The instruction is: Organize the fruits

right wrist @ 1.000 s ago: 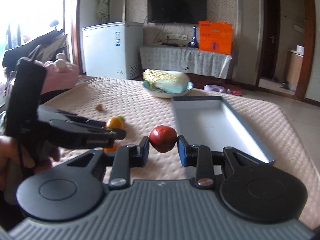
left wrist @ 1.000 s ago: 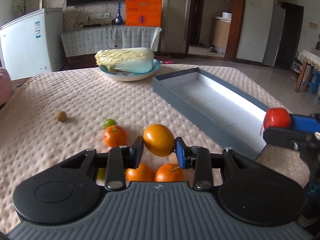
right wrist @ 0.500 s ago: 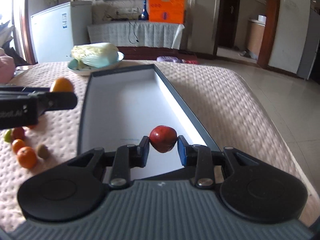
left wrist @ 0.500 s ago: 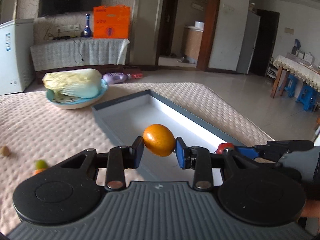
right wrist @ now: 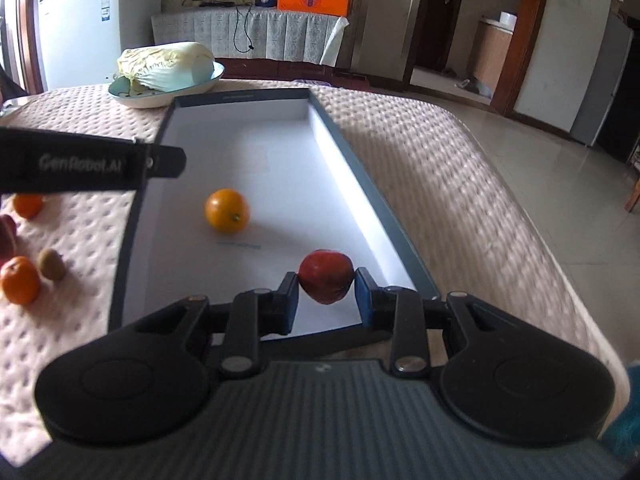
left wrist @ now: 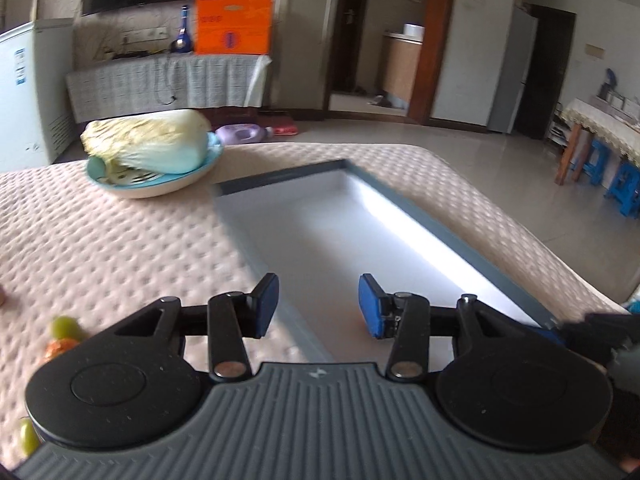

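One orange (right wrist: 227, 211) already lies loose on the white floor of the grey tray (right wrist: 344, 142), towards its left wall, and a red apple (right wrist: 326, 276) hangs over the tray's near end, pinched between the fingers of the right gripper (right wrist: 325, 295). More fruit waits outside on the quilted tabletop (right wrist: 420, 168): two small oranges (right wrist: 20, 286), a kiwi (right wrist: 52, 265) and something red at the frame edge, perhaps another apple, though too little shows to say.

The step in hand looks like the drop-off. The left gripper (left wrist: 318, 306) stands over the tray's left wall with its fingers parted and nothing between them; they have just been opening. The right one grips the apple firmly on both pads. Its next move would be to lower the apple to the tray floor clear of the orange and ease the fingers apart, since a round fruit let go from height may roll.

A second ago the orange sat clamped in the left fingers over the loose fruit; half a second ago it was carried above the tray; now it rests inside. The apple, then held short of the tray, is now over its near corner. Beyond the tray, a cabbage (right wrist: 166, 66) sits on a pale blue plate (right wrist: 160, 98).
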`<control>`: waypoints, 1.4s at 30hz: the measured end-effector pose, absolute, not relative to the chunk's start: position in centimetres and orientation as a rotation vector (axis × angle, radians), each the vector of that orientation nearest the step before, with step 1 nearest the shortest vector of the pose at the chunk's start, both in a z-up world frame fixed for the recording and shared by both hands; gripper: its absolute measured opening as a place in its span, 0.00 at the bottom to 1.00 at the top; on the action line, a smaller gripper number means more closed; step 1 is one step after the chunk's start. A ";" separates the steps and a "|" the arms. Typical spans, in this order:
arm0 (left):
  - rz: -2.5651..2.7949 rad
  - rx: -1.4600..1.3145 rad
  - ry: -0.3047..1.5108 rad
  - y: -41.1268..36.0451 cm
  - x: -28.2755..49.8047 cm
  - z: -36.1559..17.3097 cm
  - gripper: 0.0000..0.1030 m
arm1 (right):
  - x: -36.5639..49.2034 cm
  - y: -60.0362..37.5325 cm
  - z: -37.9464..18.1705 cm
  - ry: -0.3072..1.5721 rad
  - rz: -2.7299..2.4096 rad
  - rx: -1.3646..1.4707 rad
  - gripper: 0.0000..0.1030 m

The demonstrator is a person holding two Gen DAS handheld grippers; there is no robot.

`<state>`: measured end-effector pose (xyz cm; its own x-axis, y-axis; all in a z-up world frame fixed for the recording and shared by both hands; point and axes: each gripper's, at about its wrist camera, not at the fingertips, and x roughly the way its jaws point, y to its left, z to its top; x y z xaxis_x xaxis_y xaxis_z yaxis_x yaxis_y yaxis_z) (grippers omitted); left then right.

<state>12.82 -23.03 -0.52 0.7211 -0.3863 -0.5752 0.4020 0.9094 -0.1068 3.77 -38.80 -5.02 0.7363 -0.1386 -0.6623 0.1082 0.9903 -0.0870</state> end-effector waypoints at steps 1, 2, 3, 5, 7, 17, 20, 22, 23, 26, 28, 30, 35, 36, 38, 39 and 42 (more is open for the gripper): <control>-0.432 0.023 0.632 -22.6 12.7 -0.4 0.49 | 3.3 -38.4 -5.0 0.735 -0.131 -0.040 0.33; -0.430 0.021 0.630 -22.2 12.6 -0.2 0.49 | 3.0 -37.9 -4.9 0.735 -0.125 -0.045 0.33; -0.428 0.019 0.624 -21.9 12.4 -0.1 0.49 | 2.7 -37.7 -4.9 0.726 -0.119 -0.039 0.33; -0.427 0.017 0.615 -21.0 11.6 0.4 0.49 | 2.4 -37.7 -4.7 0.711 -0.100 -0.022 0.34; -0.417 0.030 0.604 -19.8 10.5 0.9 0.49 | 2.1 -37.6 -4.1 0.682 -0.119 -0.034 0.34; -0.275 0.013 0.593 -10.4 2.8 4.2 0.49 | -0.7 -35.6 0.5 0.509 -0.018 0.051 0.34; -0.245 -0.012 0.616 -7.8 0.0 4.2 0.49 | -1.8 -33.8 0.8 0.494 0.058 0.064 0.34; -0.229 -0.002 0.627 -6.6 -1.9 3.6 0.54 | -2.8 -32.2 0.8 0.490 0.114 0.082 0.34; -0.222 0.003 0.631 -6.1 -2.5 3.4 0.55 | -3.3 -31.2 0.8 0.490 0.145 0.079 0.34; -0.215 0.021 0.637 -5.3 -3.2 2.7 0.56 | -4.1 -28.3 0.7 0.457 0.201 -0.018 0.34; -0.209 0.032 0.647 -5.1 -3.2 2.1 0.56 | -4.0 -27.1 0.3 0.451 0.213 -0.083 0.34; -0.204 0.028 0.658 -4.8 -2.9 1.7 0.56 | -3.6 -26.5 -0.3 0.477 0.229 -0.097 0.34; -0.191 -0.004 0.673 -4.5 -1.1 1.2 0.56 | -2.3 -25.3 -2.0 0.553 0.282 -0.090 0.47; -0.189 -0.011 0.675 -4.4 -0.7 1.1 0.56 | -2.1 -24.8 -2.5 0.570 0.288 -0.086 0.53; -0.192 -0.024 0.674 -4.3 -0.4 1.2 0.56 | -1.5 -24.2 -3.2 0.594 0.296 -0.088 0.53; -0.196 -0.028 0.671 -4.3 -0.3 1.3 0.56 | -1.2 -24.0 -3.4 0.601 0.298 -0.093 0.53; -0.208 -0.019 0.664 -4.3 -0.2 1.2 0.56 | -0.7 -23.4 -3.9 0.621 0.298 -0.100 0.53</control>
